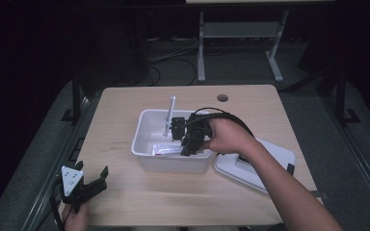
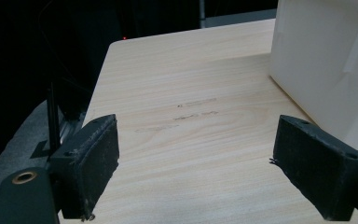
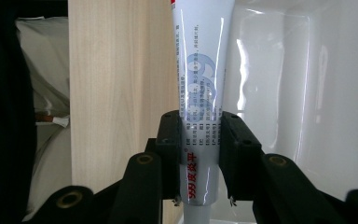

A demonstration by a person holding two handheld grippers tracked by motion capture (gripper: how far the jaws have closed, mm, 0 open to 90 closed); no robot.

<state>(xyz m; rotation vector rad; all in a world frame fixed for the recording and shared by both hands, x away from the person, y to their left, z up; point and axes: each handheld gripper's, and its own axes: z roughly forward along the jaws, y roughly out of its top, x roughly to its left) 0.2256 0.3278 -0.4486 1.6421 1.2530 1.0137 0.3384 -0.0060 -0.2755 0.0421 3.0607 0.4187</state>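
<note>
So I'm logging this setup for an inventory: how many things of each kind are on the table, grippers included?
White tub: 1
White lid: 1
White tube, clamped in the right gripper over the tub: 1
Pale stick-like item leaning in the tub, too small to tell what: 1
Grippers, with the left gripper open: 2
Total: 6

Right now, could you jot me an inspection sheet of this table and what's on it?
Surface: pale wooden table, round hole near its far edge.
Job's things: white tube with printed text; white bin.
Clutter: white lid flat beside the bin.
Grippers: right gripper shut on the tube over the bin; left gripper open, nothing between its jaws.
Cables: black cable looping from the right gripper.
Surroundings: grey floor, white table frame beyond.
</note>
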